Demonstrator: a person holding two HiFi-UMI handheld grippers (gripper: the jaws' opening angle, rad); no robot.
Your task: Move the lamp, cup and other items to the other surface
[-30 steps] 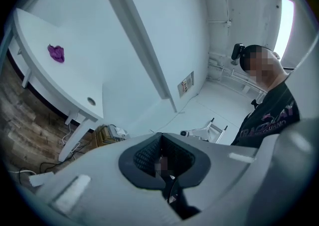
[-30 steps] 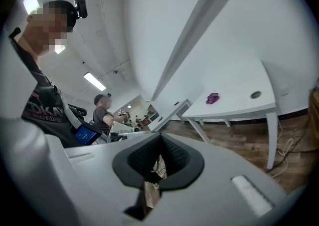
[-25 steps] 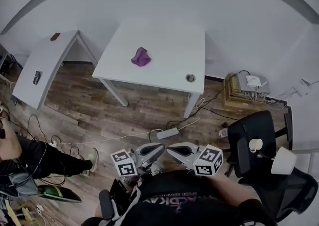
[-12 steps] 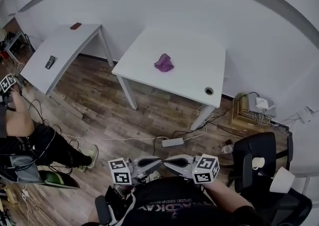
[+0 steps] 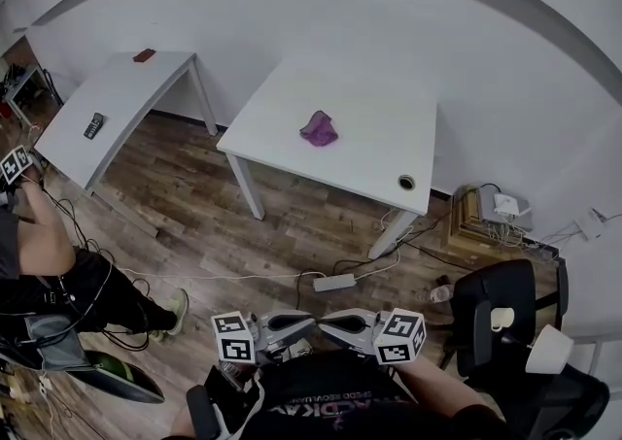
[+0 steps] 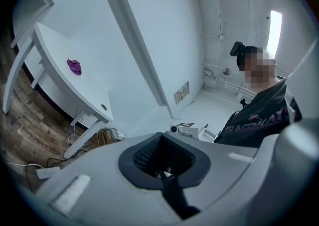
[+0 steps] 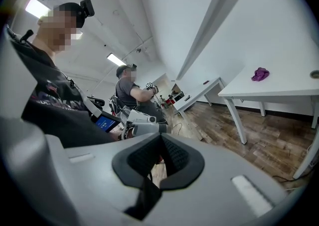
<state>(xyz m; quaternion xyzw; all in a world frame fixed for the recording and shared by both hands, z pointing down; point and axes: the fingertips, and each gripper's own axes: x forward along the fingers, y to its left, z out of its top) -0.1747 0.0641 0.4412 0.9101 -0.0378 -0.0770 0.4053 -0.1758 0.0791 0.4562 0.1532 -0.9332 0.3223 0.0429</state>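
In the head view a white cup (image 5: 501, 317) and a white lamp shade (image 5: 549, 349) rest on a black office chair (image 5: 496, 278) at the lower right. A crumpled purple item (image 5: 319, 128) lies on the middle white table (image 5: 369, 152); it also shows as the purple item (image 6: 74, 66) in the left gripper view and the purple item (image 7: 259, 74) in the right gripper view. My left gripper (image 5: 299, 323) and right gripper (image 5: 335, 322) hover tip to tip close to my body, far from everything. The left gripper (image 6: 162, 162) and the right gripper (image 7: 158, 157) are both shut and hold nothing.
A second white table (image 5: 117, 98) at the left carries a remote (image 5: 94, 124) and a small red thing (image 5: 144, 55). A power strip (image 5: 334, 283) and cables lie on the wood floor. A wooden crate (image 5: 476, 215) stands by the wall. Another person (image 5: 49, 268) sits at the left.
The head view has swung, so both tables now sit further right and lower in the picture. Another person's marked gripper has come into view at the left edge. Both grippers stay together.
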